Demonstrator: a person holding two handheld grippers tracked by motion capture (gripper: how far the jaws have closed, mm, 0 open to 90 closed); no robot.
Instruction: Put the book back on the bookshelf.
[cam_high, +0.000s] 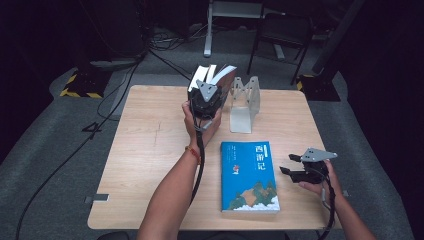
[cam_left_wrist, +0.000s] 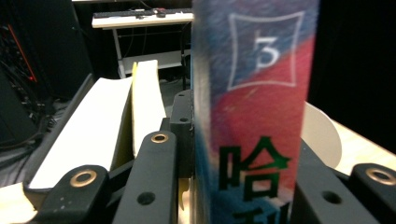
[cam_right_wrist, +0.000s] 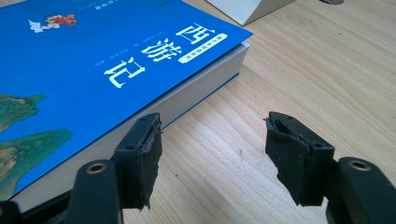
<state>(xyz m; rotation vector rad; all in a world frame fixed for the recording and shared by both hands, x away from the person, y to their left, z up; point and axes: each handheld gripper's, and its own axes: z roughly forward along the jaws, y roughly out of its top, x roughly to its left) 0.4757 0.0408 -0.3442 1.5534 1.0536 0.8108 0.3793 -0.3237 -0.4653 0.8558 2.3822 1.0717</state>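
Note:
My left gripper (cam_high: 206, 95) is raised over the far middle of the wooden table (cam_high: 150, 150) and is shut on a thick book (cam_high: 220, 75). In the left gripper view its jaws clamp the blue-and-red spine (cam_left_wrist: 254, 93), marked "3", and the pale pages (cam_left_wrist: 93, 135) fan open to the left. A grey metal bookend (cam_high: 245, 105) stands just right of this book. A blue-covered book (cam_high: 248, 175) lies flat near the front edge. My right gripper (cam_high: 290, 164) rests low at its right side, open, with bare wood between its pads (cam_right_wrist: 212, 140) and the blue cover (cam_right_wrist: 93, 56) beside the left pad.
Behind the table are a dark chair (cam_high: 280, 35), a white desk frame (cam_high: 220, 25) and cables on the grey floor (cam_high: 165, 50). A yellow-and-black striped base (cam_high: 80, 85) sits at the far left. The left half of the table is bare wood.

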